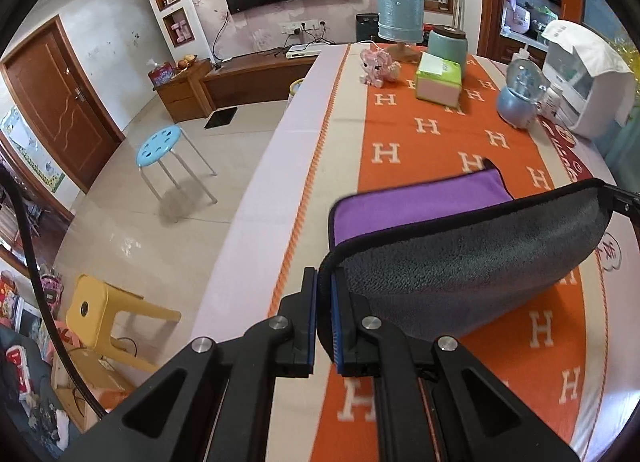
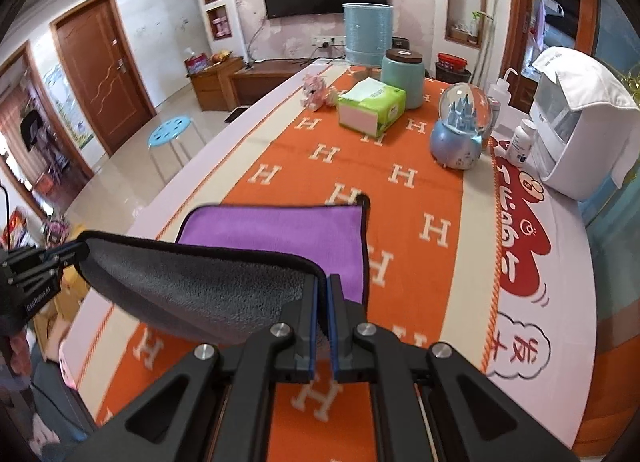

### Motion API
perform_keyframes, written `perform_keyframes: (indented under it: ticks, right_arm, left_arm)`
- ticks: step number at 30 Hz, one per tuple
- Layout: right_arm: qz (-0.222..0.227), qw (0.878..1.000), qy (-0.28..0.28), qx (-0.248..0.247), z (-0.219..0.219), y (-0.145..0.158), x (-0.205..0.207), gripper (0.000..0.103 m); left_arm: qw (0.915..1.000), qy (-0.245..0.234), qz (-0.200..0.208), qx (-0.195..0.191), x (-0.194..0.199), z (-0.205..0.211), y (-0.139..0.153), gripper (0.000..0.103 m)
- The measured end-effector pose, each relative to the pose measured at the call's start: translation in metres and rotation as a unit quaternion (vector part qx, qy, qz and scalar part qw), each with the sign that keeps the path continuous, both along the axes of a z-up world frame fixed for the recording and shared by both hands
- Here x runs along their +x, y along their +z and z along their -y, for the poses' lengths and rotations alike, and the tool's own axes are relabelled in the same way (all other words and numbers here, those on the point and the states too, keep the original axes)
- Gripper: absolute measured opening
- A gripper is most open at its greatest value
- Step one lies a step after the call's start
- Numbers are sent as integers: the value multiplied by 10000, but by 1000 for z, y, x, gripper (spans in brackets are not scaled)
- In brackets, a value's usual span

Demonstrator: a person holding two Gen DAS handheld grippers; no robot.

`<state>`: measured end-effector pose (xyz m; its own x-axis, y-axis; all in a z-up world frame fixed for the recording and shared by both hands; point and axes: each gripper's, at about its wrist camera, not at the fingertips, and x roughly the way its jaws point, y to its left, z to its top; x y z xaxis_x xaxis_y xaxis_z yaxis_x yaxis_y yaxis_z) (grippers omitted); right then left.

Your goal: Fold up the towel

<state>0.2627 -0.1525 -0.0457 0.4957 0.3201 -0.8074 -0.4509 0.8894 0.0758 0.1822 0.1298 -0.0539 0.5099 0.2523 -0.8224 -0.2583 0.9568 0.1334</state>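
Observation:
The towel is purple on one side and grey on the other, with a black hem. Its far half lies purple side up on the orange cloth. The near edge is lifted and held taut between both grippers, grey side toward the cameras. My left gripper is shut on the near left corner. My right gripper is shut on the near right corner of the towel. Each gripper shows at the edge of the other's view: the right gripper and the left gripper.
At the table's far end stand a blue lamp, a teal jar, a green tissue pack, a pink toy, a snow globe and a white appliance. The table's left edge drops to the floor, where stools stand.

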Motion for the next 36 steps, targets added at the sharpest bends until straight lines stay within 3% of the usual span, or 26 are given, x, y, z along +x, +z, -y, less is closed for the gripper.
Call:
perform_keyframes:
  ticks: [8,17,24,36]
  right_arm:
    - [-36,9993,-361,-122,-27,-23,57,4]
    - [-293,9969,-606,-397,-45,-67,105,4]
    - [-407,9953,-688,-541,-53,-93,124,4]
    - [-567,9931,-819,-623,-59,-120,140,4]
  left_arm:
    - [9999,-35,-141,3,63,-21,-26,5]
    - [9987,-62,-489,-160,116,-32,-80,5]
    - [9973,-50,-659,-307,134,-37,-107,5]
    - [9956,30,-797,-493,149,-49,-125,5]
